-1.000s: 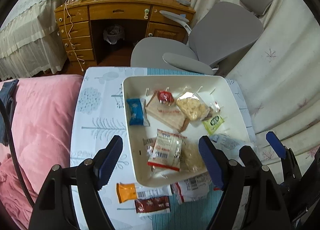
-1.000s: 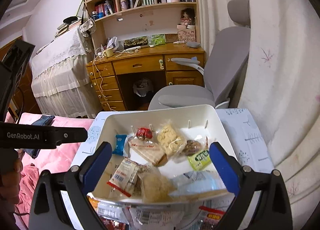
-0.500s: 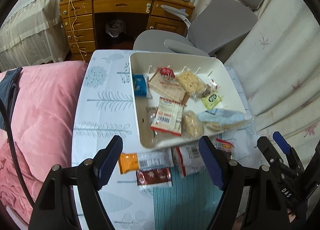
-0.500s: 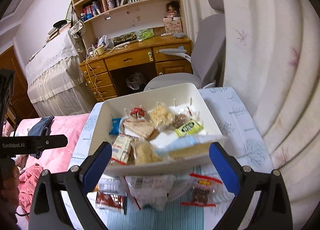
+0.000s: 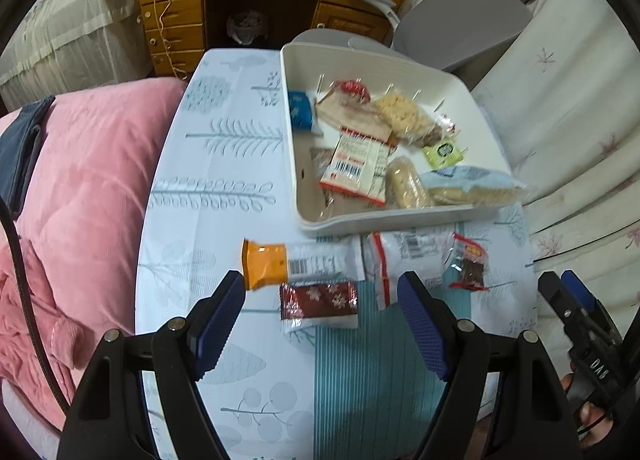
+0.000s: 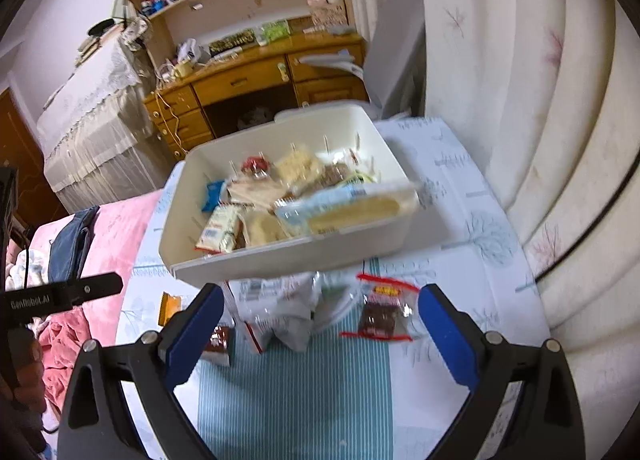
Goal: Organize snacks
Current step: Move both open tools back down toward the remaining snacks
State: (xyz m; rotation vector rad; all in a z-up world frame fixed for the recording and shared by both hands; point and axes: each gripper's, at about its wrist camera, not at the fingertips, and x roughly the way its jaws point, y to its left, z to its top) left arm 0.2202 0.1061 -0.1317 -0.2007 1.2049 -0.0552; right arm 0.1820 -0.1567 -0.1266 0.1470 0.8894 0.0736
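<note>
Mostly binned: snacks in white tray [image 5: 384, 216] at desk's far right corner; four loose packets [image 5: 318, 300] just nearside. Left claw [image 5: 320, 324] and right claw [image 6: 316, 336] wide open, empty. Risk: overhanging blue packet [image 5: 472, 184] sliding off if nudged.

Table w/ tree-print cloth [image 5: 224, 164], white snack tray [image 5: 384, 216], orange pkt [image 5: 266, 264], maroon pkt [image 5: 318, 298], white pkts [image 5: 404, 256], clear date pkt [image 5: 470, 266]

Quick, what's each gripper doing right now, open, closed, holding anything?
Left gripper: open, holding nothing, above the table.
Right gripper: open, holding nothing.
</note>
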